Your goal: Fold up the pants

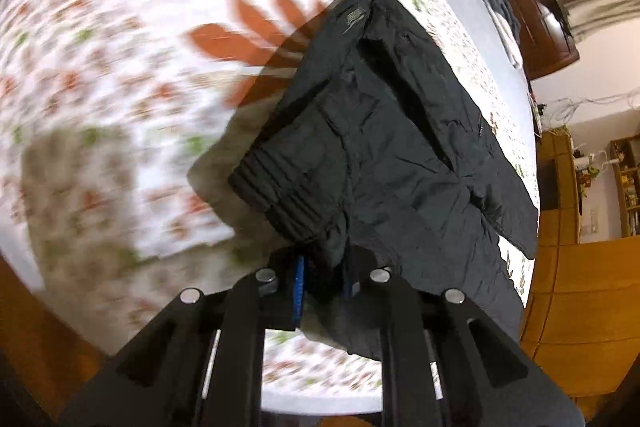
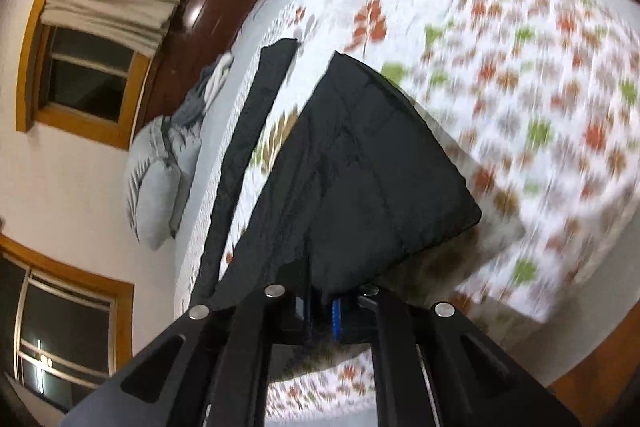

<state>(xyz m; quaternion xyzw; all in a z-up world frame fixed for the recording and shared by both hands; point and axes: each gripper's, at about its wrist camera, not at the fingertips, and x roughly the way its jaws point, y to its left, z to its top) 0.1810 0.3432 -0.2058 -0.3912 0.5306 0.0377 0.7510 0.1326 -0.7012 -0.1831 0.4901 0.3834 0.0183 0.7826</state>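
The black pants (image 1: 384, 131) hang in the air above a bed with a leaf-patterned cover (image 1: 100, 67). My left gripper (image 1: 324, 275) is shut on the pants' fabric near the ribbed waistband (image 1: 276, 191). In the right wrist view the pants (image 2: 360, 163) spread out from my right gripper (image 2: 324, 307), which is shut on their edge. One black leg (image 2: 248, 147) trails down onto the bed cover (image 2: 540, 87). Both views are blurred by motion.
Grey pillows (image 2: 160, 171) and folded cloth lie at the head of the bed by a dark wooden headboard (image 2: 188, 39). Windows with wooden frames (image 2: 80, 75) are on the wall. Wooden floor (image 1: 580, 307) surrounds the bed.
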